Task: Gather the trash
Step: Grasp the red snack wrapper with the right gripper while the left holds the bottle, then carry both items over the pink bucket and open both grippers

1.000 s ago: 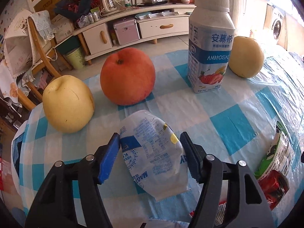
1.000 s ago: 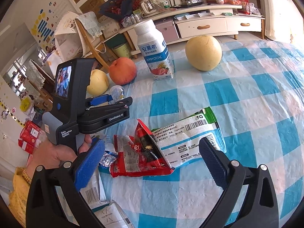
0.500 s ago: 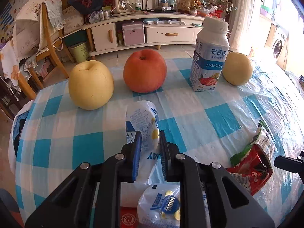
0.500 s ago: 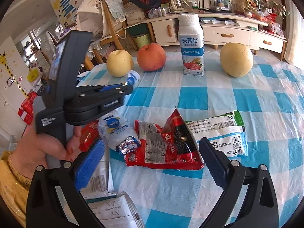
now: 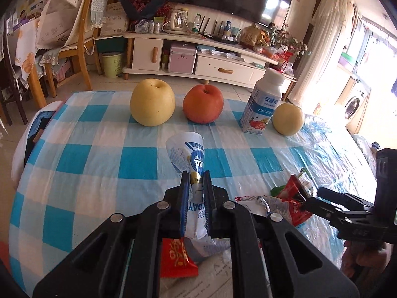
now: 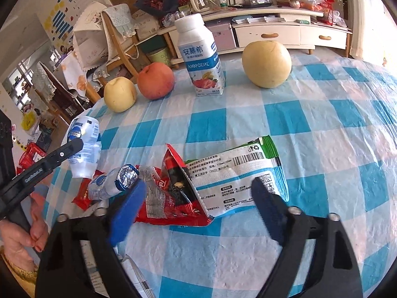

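My left gripper [image 5: 196, 176] is shut on a white-and-blue plastic wrapper [image 5: 186, 149] and holds it up off the checked tablecloth [image 5: 139, 161]. In the right wrist view the same wrapper [image 6: 84, 146] hangs at the left, above a pile of trash. My right gripper [image 6: 197, 186] is low over the table with its jaws closing. A torn red snack wrapper [image 6: 173, 198] and a white-and-green packet [image 6: 235, 171] lie between its pads [image 6: 126, 206], which are not pressing on them. A small crumpled foil-topped wrapper [image 6: 114, 181] lies beside the left pad.
Along the far side of the table stand a yellow pear [image 5: 152, 105], a red apple [image 5: 203, 104], a yogurt bottle [image 5: 263, 106] and a second pear [image 5: 289, 119]. A red packet [image 5: 176, 255] and white paper [image 5: 218, 273] lie near the front edge. A chair [image 5: 82, 37] is beyond the table.
My left gripper closed on the white-and-blue wrapper, lifted it and drew back from the fruit. My right gripper's jaws have narrowed around the red wrapper and the packet.
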Action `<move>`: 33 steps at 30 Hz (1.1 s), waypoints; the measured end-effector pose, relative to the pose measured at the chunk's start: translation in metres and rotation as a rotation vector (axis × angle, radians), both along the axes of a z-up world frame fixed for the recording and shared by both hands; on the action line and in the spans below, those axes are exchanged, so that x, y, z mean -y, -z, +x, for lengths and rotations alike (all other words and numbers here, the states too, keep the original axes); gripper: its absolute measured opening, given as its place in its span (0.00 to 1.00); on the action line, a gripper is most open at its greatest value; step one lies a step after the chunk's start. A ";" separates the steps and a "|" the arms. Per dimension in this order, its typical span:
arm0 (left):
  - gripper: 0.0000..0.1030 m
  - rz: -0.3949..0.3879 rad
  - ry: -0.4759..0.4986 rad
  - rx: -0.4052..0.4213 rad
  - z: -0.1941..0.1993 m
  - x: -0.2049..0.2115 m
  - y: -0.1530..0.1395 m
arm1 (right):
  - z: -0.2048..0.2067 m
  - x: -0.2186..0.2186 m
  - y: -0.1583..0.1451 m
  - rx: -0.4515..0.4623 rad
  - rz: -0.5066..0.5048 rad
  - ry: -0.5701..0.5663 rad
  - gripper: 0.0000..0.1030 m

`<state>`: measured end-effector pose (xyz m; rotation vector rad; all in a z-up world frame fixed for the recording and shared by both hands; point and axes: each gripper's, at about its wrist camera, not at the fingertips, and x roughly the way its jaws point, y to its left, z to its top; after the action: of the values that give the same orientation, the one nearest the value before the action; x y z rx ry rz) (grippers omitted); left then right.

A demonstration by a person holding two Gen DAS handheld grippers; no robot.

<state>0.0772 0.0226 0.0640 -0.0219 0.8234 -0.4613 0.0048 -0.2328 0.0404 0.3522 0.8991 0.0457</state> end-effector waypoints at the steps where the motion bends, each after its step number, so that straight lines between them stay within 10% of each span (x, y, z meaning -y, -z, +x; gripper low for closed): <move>1: 0.12 -0.019 -0.005 0.001 -0.005 -0.004 -0.002 | 0.002 -0.003 0.002 -0.006 -0.009 -0.011 0.69; 15: 0.12 -0.258 -0.190 -0.049 -0.065 -0.080 0.003 | 0.005 -0.060 0.013 0.046 -0.222 -0.159 0.34; 33: 0.12 -0.347 -0.187 -0.008 -0.078 -0.142 0.003 | -0.035 -0.071 -0.002 0.151 -0.358 0.008 0.18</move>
<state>-0.0005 0.1645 0.0608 -0.4186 0.7337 -0.4220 -0.0303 -0.1613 0.0427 0.0183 0.7389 -0.0944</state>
